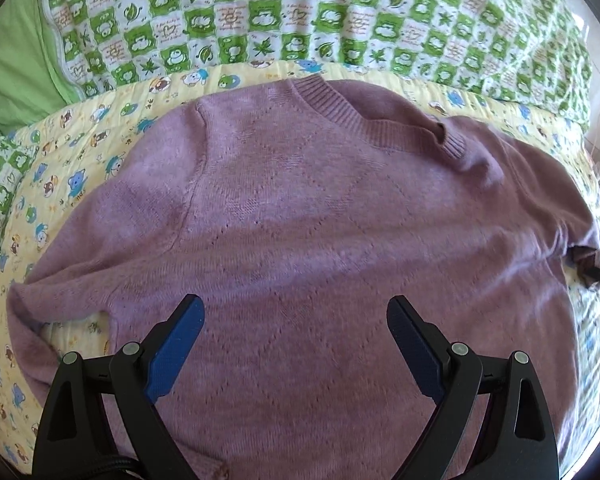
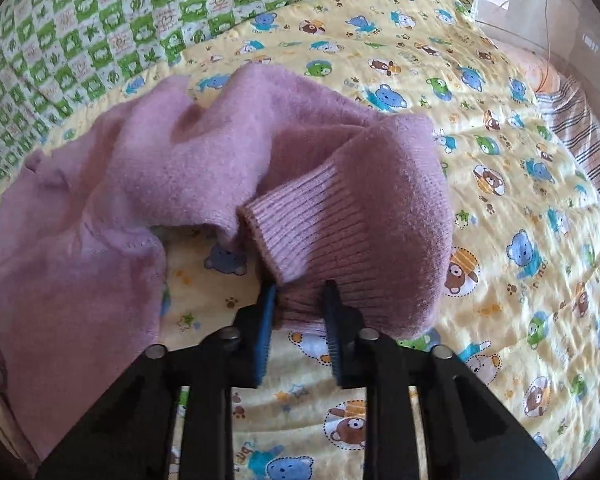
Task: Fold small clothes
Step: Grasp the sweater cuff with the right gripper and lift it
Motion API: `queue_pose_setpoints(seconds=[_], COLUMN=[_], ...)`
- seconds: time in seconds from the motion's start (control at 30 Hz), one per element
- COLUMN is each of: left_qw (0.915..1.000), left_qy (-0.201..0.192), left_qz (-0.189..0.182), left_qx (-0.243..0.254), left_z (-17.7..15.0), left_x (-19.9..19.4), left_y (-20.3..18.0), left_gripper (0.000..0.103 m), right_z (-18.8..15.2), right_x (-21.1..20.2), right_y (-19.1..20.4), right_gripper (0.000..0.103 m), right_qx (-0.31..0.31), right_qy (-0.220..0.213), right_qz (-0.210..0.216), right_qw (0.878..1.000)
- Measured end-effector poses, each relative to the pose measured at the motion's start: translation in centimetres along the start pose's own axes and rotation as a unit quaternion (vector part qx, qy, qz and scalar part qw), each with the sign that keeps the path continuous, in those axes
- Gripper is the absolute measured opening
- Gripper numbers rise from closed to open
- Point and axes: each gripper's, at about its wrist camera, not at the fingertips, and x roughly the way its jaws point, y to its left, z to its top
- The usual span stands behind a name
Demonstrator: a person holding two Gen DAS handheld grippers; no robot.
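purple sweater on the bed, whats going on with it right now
A person with a handheld gripper in each hand is folding a purple sweater spread on a yellow cartoon-bear quilt. The right gripper has its jaws shut on the ribbed sleeve cuff, lifting that sleeve off the quilt. The left gripper hovers over the sweater's body with jaws open, holding nothing.

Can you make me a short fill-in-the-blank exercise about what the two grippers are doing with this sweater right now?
1. The right gripper is shut on the ribbed ____ of the sweater's sleeve.
2. The left gripper hovers over the purple sweater with its jaws ____.
3. The sweater lies on a ____ quilt printed with cartoon bears.
4. Beyond that quilt lies a blanket checked in white and ____.

Missing words: cuff; open; yellow; green
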Motion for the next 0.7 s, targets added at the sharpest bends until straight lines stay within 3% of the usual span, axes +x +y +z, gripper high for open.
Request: queue_pose_setpoints(seconds=[0.07,0.1,0.2,0.33,0.43,0.47,0.5,0.53,0.57,0.7], left_qw=[1.0,0.9999,0.9997,0.9995,0.9989,0.9987,0.9986,0.9985,0.9984,0.998], left_qy=[0.002,0.002,0.0,-0.005,-0.012,-0.014,-0.014,-0.012,-0.009,0.009], left_qz=[-0.001,-0.004,-0.011,-0.015,-0.021,-0.021,-0.021,-0.021,-0.022,-0.024], left_qx=[-0.007,-0.011,-0.022,-0.029,-0.041,-0.043,-0.046,-0.048,-0.051,-0.058], left_z=[0.3,0.3,0.2,-0.7,-1.5,-1.9,-2.3,-2.6,-2.9,-4.0], left_x=[0.3,0.3,-0.3,-1.7,-2.9,-3.2,-3.4,-3.5,-3.4,-2.8], left_y=[0.4,0.6,1.0,1.6,2.6,2.8,3.1,3.3,3.5,3.7], left_gripper=[0.093,0.093,0.093,0.093,0.093,0.093,0.093,0.093,0.093,0.093], right_z=[0.5,0.9,2.8,6.1,7.1,7.2,7.0,6.6,6.0,3.4], right_x=[-1.8,-3.0,-6.8,-10.7,-11.2,-10.7,-10.1,-9.2,-8.5,-5.5], right_y=[0.2,0.5,2.7,8.6,12.9,13.1,12.9,12.3,11.2,7.2], right_gripper=[0.006,0.0,0.0,0.0,0.003,0.009,0.032,0.063,0.071,0.072], right_qx=[0.002,0.003,-0.015,-0.044,-0.087,-0.093,-0.094,-0.089,-0.077,-0.061], right_qy=[-0.024,-0.04,-0.085,-0.126,-0.127,-0.124,-0.117,-0.107,-0.101,-0.063], right_qz=[0.008,0.02,0.061,0.15,0.116,0.095,0.065,0.031,0.006,-0.049], right_qw=[1.0,0.999,0.994,0.98,0.981,0.983,0.987,0.99,0.992,0.995])
